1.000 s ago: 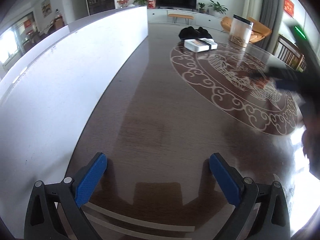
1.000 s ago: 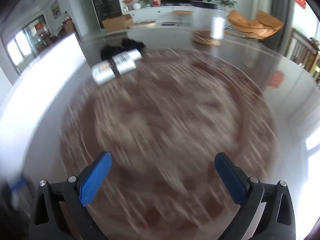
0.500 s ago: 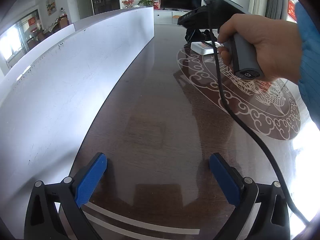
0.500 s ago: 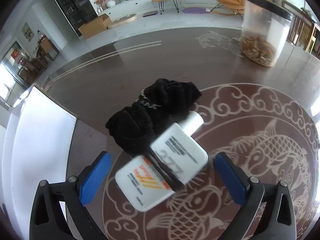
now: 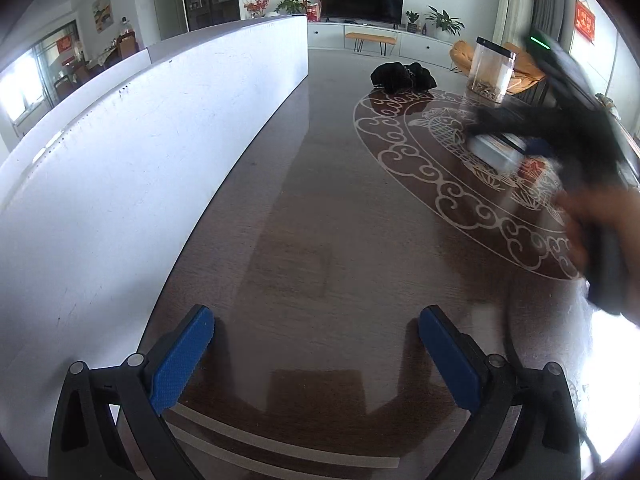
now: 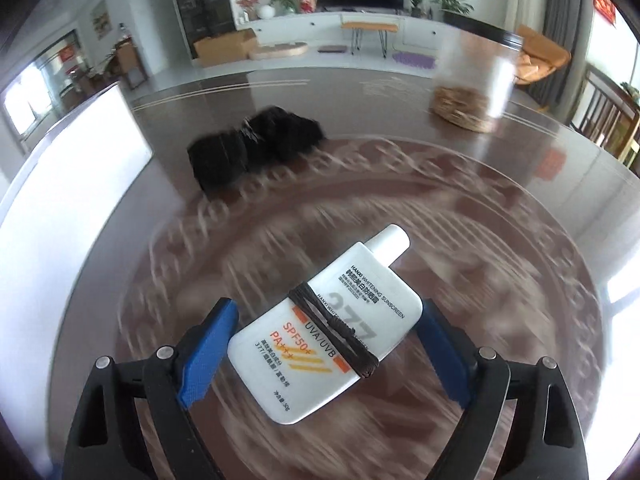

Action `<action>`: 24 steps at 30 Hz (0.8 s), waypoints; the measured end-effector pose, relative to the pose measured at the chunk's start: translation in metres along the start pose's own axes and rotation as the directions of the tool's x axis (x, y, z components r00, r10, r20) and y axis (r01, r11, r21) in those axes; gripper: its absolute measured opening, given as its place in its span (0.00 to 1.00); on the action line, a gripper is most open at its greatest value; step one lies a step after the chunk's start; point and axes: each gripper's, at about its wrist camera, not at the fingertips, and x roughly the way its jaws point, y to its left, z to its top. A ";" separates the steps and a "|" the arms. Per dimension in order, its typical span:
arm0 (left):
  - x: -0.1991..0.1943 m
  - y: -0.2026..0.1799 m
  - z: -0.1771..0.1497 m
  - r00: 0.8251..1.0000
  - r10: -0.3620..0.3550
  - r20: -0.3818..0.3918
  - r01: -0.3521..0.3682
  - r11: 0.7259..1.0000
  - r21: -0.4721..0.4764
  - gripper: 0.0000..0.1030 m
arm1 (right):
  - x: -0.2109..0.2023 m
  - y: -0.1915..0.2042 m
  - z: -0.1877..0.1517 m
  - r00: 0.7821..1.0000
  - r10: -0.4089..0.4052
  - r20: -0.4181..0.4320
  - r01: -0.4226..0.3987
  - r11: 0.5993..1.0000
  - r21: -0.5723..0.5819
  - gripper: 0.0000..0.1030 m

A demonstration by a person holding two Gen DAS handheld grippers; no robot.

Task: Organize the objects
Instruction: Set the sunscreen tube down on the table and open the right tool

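A white sunscreen bottle [image 6: 332, 324] with a dark hair tie [image 6: 336, 330] wound around it sits between the fingers of my right gripper [image 6: 326, 354], which is shut on it and holds it above the table. The bottle also shows blurred in the left wrist view [image 5: 496, 152]. A black fuzzy scrunchie [image 6: 256, 144] lies on the dark table further back; it also shows in the left wrist view [image 5: 402, 76]. My left gripper [image 5: 316, 356] is open and empty over bare table.
A clear jar with brown contents [image 5: 490, 70] stands at the back right, also in the right wrist view [image 6: 470, 88]. A long white panel [image 5: 140, 152] runs along the left. The table [image 5: 320, 220] has an inlaid fish medallion. The right hand [image 5: 600, 232] is at the right edge.
My right gripper has closed on the sunscreen bottle and carried it back away from the scrunchie. The left gripper has stayed still.
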 end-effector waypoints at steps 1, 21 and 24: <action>0.000 0.000 0.000 1.000 0.000 0.000 0.000 1.000 0.000 1.00 | -0.006 -0.009 -0.010 1.000 0.006 0.009 -0.006 1.000 -0.015 0.87; -0.003 0.000 -0.003 1.000 0.000 0.003 0.000 1.000 -0.001 1.00 | -0.077 -0.105 -0.118 1.000 0.002 0.027 0.002 0.992 -0.123 1.00; -0.005 0.000 -0.001 1.000 0.002 0.005 -0.002 1.000 -0.001 1.00 | -0.077 -0.105 -0.118 1.000 0.002 0.027 0.002 0.992 -0.123 1.00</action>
